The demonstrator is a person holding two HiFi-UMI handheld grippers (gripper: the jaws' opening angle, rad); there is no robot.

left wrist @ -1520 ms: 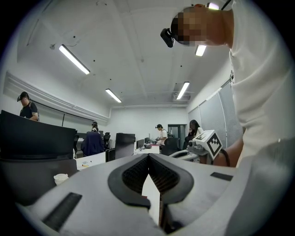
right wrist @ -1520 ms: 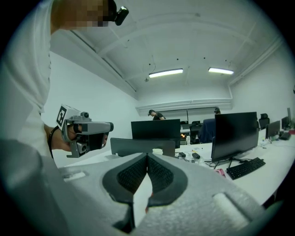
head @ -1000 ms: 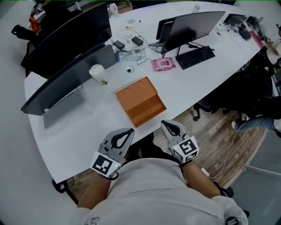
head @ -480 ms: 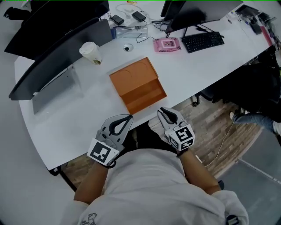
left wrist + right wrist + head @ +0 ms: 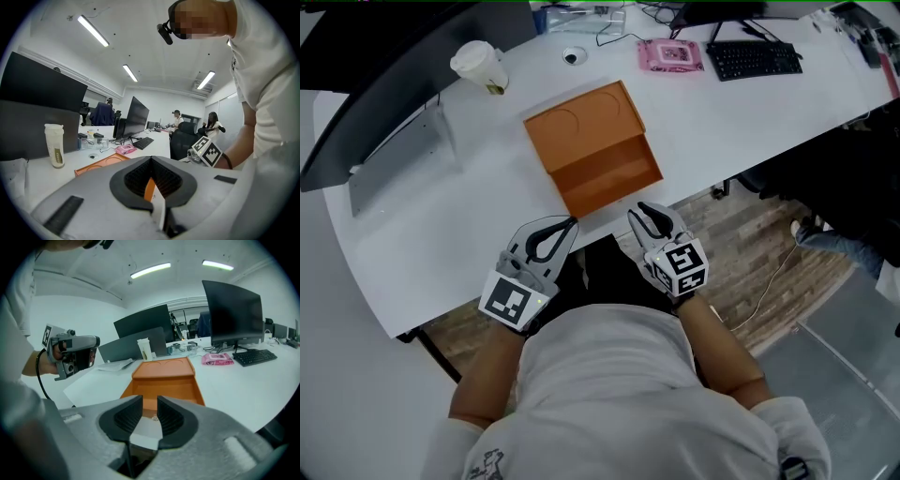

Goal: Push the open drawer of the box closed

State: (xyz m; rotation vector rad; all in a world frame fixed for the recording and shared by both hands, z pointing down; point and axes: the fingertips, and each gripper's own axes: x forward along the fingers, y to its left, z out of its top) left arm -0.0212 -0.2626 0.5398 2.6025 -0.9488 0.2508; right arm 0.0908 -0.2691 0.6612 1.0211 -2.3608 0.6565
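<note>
At upper centre of the head view, the orange box (image 5: pixel 581 127) has its drawer (image 5: pixel 611 176) jutting toward the near edge of the desk (image 5: pixel 441 234). It is probably light, stiff and prone to sliding, so push its front wall squarely. The left gripper (image 5: pixel 570 223) is pressed together and empty; the right gripper (image 5: pixel 640 211) has its jaws opening, with nothing between them.

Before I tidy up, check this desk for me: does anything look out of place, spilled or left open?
Yes. The orange box near the front edge of the desk has its drawer pulled out toward the person, so it stands open. Nothing else looks spilled or damaged.
</note>
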